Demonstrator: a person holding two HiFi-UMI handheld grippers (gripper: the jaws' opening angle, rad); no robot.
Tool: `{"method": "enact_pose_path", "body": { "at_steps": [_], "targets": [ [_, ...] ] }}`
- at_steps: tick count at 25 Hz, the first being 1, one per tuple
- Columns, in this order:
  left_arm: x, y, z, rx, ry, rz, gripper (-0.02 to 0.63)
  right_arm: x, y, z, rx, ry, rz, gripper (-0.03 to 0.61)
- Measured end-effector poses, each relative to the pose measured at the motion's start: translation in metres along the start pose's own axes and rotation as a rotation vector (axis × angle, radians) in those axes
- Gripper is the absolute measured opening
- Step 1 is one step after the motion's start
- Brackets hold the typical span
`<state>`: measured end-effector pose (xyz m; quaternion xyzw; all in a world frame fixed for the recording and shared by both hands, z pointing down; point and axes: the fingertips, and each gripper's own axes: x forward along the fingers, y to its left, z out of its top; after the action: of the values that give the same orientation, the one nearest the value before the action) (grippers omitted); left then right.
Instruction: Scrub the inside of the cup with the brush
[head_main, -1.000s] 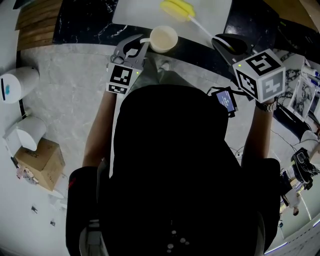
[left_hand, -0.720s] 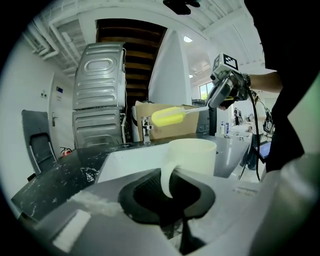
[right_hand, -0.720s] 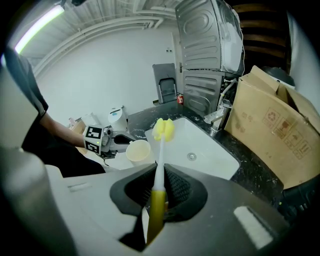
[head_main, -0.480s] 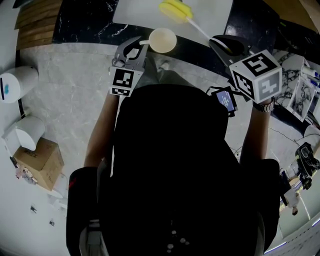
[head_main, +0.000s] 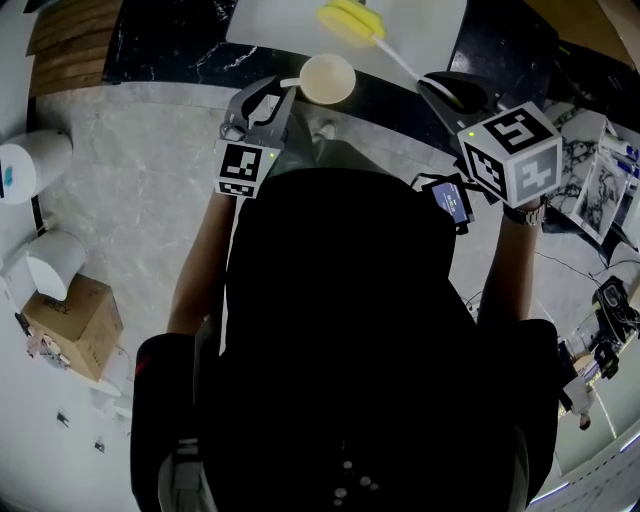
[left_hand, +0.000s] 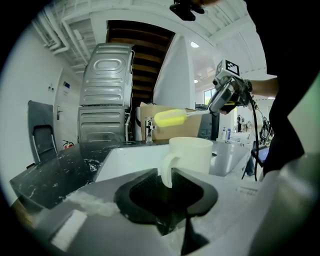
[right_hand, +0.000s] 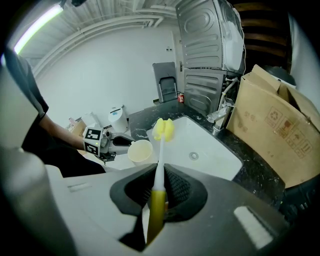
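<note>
Left gripper view: left tongs (left_hand: 167, 176), jaws just eased apart, flank the handle of the cup (left_hand: 192, 156) without pinching it. Right tongs (right_hand: 159, 187) clamp the brush (right_hand: 160, 150), its head past their tips, near the cup. Risk: the unheld cup may tip or slide under scrubbing.

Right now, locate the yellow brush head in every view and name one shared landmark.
Head view: brush head, top centre.
Left gripper view: middle, just above the cup.
Right gripper view: just above centre, up-right of the cup.
Shared landmark: the cup, in all three.
</note>
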<state>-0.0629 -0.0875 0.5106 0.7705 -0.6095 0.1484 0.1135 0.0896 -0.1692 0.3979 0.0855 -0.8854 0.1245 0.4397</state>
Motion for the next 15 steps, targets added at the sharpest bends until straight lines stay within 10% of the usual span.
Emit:
{"method": "enact_pose_path", "body": {
  "at_steps": [15],
  "targets": [
    [-0.039,0.010,0.009,-0.035,0.001,-0.033,0.167,0.005,0.009,0.006,0.010,-0.042,-0.005,0.043]
  ]
}}
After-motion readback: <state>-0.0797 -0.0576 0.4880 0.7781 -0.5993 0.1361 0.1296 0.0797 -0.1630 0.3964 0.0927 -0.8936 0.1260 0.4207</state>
